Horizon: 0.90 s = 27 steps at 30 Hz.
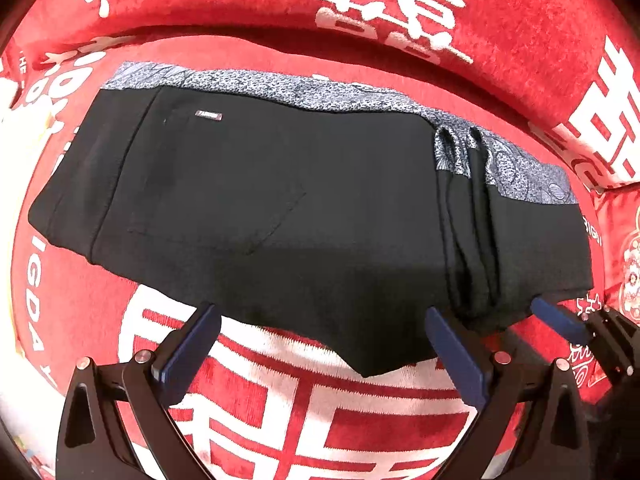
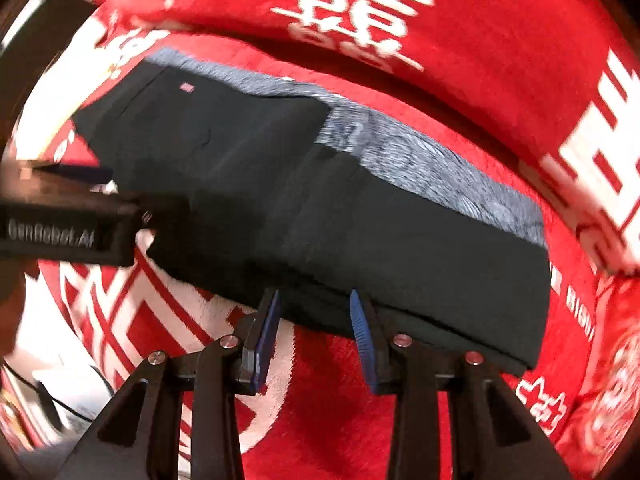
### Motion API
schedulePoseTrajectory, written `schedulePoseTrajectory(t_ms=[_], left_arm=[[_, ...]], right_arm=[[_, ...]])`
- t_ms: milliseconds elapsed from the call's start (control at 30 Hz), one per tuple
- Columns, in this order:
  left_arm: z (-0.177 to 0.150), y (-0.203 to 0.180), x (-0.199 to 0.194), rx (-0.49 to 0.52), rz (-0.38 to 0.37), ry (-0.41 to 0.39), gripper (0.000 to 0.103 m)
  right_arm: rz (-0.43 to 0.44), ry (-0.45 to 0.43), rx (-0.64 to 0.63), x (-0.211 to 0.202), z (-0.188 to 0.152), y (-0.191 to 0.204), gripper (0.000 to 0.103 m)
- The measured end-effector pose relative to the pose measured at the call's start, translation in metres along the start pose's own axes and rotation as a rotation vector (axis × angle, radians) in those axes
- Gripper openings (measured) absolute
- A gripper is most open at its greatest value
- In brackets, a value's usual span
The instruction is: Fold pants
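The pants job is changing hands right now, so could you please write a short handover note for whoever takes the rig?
Left gripper: open, empty, pointing down at the near edge of the pants.
Right gripper: jaws apart, nothing visibly pinched, at the near edge of the pants' right end; this view is blurred.
Pants: lying flat on the red blanket, folded into a compact rectangle, patterned lining showing along the far edge, small bunched pleats near the right.
Done: main folds.
Left: probably smoothing the bunched part, or one more fold.

"GenRobot.AI" on left tongs' body (image 2: 60, 232); white double-happiness characters on red blanket (image 1: 520, 32).
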<state>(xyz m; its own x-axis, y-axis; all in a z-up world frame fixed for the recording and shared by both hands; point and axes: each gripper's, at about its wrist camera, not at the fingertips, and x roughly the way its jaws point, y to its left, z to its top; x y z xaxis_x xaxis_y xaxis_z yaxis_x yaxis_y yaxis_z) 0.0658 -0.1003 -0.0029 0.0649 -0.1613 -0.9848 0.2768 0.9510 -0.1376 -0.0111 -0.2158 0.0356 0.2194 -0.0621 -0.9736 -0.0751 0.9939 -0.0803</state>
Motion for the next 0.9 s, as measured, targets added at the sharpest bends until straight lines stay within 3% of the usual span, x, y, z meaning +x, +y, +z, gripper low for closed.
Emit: schedulePoseTrajectory(t_ms=[200, 367, 567, 667, 900], left_arm=[[0.003, 0.005, 0.002, -0.032, 0.001, -0.003, 0.103], [0.004, 0.011, 0.003, -0.030, 0.023, -0.005, 0.103], [0.004, 0.012, 0.008, -0.033, 0.040, 0.014, 0.103], [0.003, 0.009, 0.010, -0.027, 0.059, 0.022, 0.103], [0.002, 0.008, 0.011, -0.028, 0.072, 0.031, 0.103]], right_arm=[[-0.042, -0.015, -0.132, 0.007, -0.007, 0.020, 0.040], [-0.040, -0.082, -0.052, -0.004, 0.003, 0.011, 0.040], [-0.051, -0.071, -0.058, 0.001, 0.005, 0.012, 0.040], [0.026, 0.013, 0.040, 0.021, 0.012, 0.003, 0.040], [0.171, 0.041, 0.068, 0.010, 0.005, 0.005, 0.042]])
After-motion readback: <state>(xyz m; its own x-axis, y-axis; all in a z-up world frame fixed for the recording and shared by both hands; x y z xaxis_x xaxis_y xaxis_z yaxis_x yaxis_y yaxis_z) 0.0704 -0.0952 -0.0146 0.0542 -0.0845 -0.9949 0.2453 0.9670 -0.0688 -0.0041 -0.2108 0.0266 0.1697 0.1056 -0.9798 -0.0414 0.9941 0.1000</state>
